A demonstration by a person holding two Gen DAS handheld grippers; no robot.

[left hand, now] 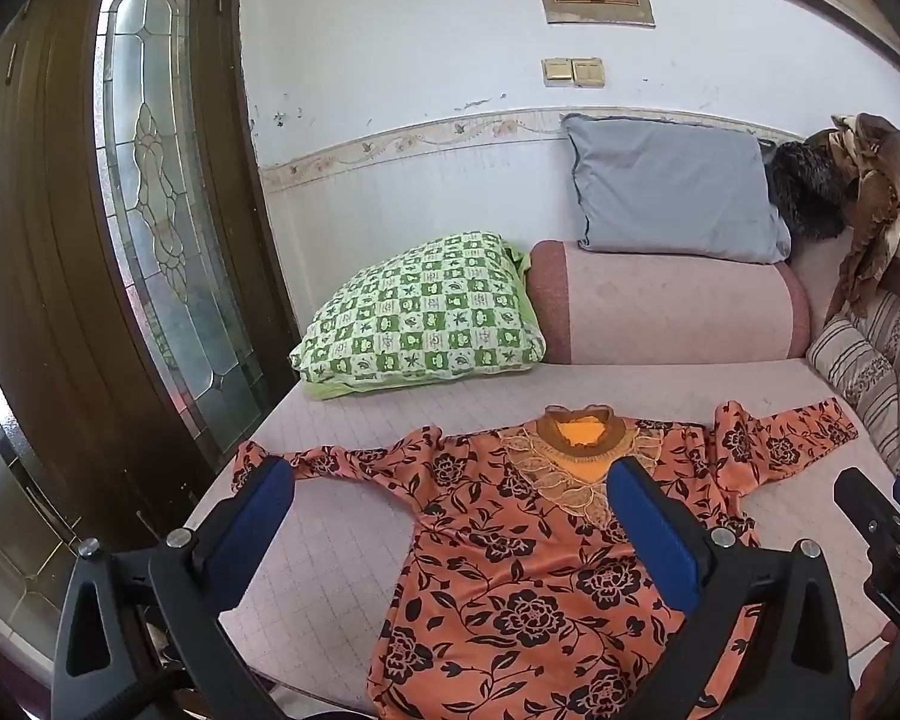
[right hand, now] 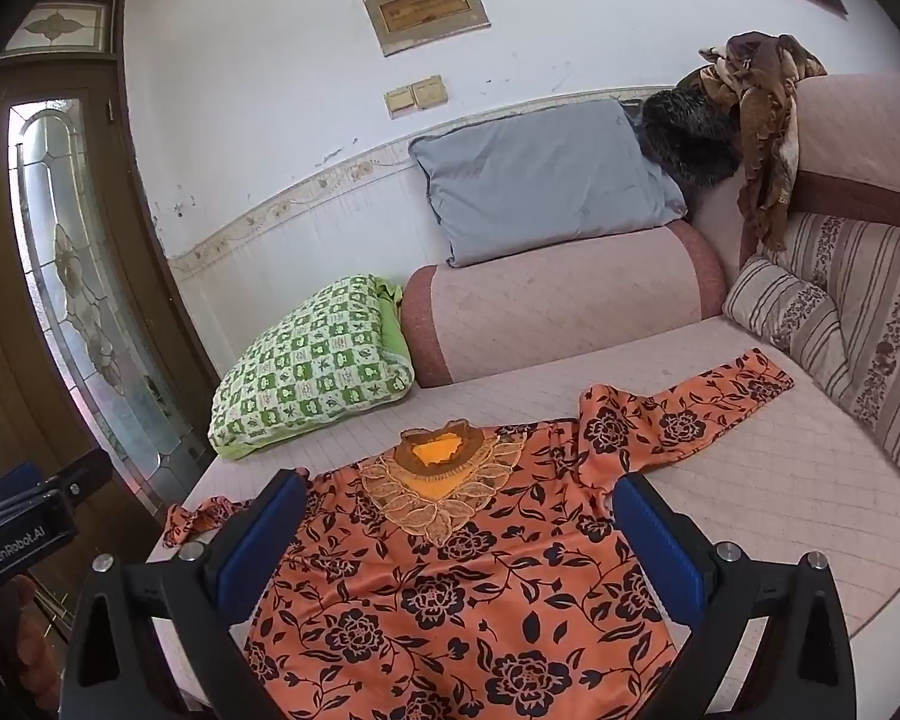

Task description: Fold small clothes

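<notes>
An orange blouse with black flowers (left hand: 534, 576) lies flat, face up, on the pale pink sofa seat (left hand: 342, 552), collar away from me, both sleeves spread out. It also shows in the right wrist view (right hand: 462, 588). My left gripper (left hand: 450, 498) is open and empty above the blouse's left half, its blue pads (left hand: 252, 522) wide apart. My right gripper (right hand: 459, 516) is open and empty above the blouse's chest; it shows at the right edge of the left wrist view (left hand: 882, 516). The left sleeve (right hand: 204, 516) is bunched; the right sleeve (right hand: 720, 390) reaches toward the striped cushion.
A green checked pillow (left hand: 420, 318) lies at the seat's back left beside the sofa's pink armrest (left hand: 666, 306), with a grey pillow (left hand: 672, 192) on top. A striped cushion (right hand: 798, 306) and brown scarf (right hand: 762, 120) are at the right. A wooden door (left hand: 90, 240) stands left.
</notes>
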